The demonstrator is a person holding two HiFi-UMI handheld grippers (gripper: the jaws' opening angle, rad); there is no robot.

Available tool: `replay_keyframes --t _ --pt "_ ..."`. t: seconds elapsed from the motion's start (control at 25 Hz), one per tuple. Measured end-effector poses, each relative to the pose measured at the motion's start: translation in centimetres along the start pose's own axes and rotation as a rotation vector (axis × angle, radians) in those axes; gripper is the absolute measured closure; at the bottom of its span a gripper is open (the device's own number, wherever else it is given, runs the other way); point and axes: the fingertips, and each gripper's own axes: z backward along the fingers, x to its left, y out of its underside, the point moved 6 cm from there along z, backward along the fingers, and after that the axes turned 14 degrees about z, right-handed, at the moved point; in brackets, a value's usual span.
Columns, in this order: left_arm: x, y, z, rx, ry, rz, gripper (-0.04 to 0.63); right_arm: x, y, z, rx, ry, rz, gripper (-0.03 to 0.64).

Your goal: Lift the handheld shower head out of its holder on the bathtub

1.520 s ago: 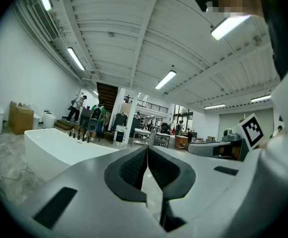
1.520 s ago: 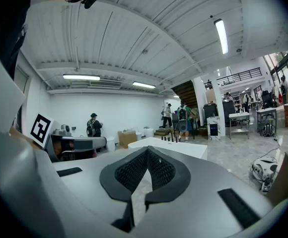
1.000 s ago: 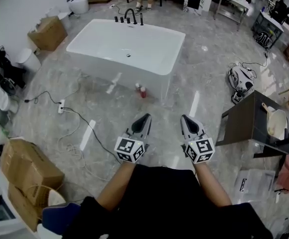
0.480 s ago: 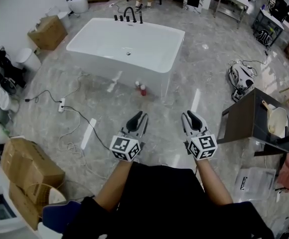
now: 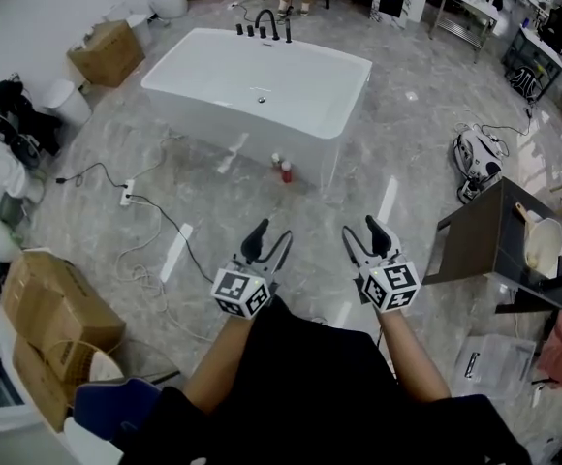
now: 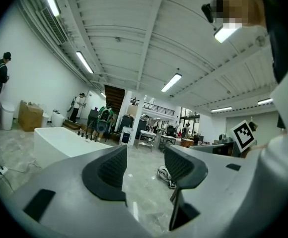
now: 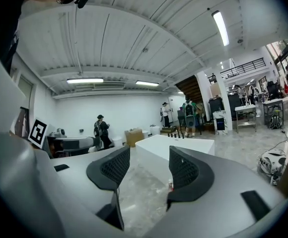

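The white bathtub (image 5: 262, 85) stands on the marble floor well ahead of me. Black tap fittings (image 5: 265, 27), the shower head among them, line its far rim; they are too small to tell apart. My left gripper (image 5: 271, 235) and right gripper (image 5: 361, 231) hover side by side over the floor, far short of the tub. Both point towards it, jaws opening with nothing between them. The left gripper view shows the tub (image 6: 59, 139) beyond the left gripper (image 6: 144, 168). The right gripper view shows the tub (image 7: 176, 145) past the right gripper (image 7: 149, 171).
Two small red bottles (image 5: 283, 170) stand at the tub's near side. A power strip with cables (image 5: 126, 197) lies on the floor to the left, and cardboard boxes (image 5: 48, 308) sit further left. A dark table (image 5: 494, 235) and a floor machine (image 5: 480, 158) are at the right.
Both grippers went from shut to open. The left gripper shifted slightly, and the tub sits a little lower and further right in the head view.
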Motion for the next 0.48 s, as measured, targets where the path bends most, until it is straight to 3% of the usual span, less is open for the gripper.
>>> replay_keyframes --t 0.48 --pt "3.7 -0.9 2.5 -0.024 -0.086 -0.010 0.377 3.0 1.6 -3.2 0.059 -0.103 0.002 0.402"
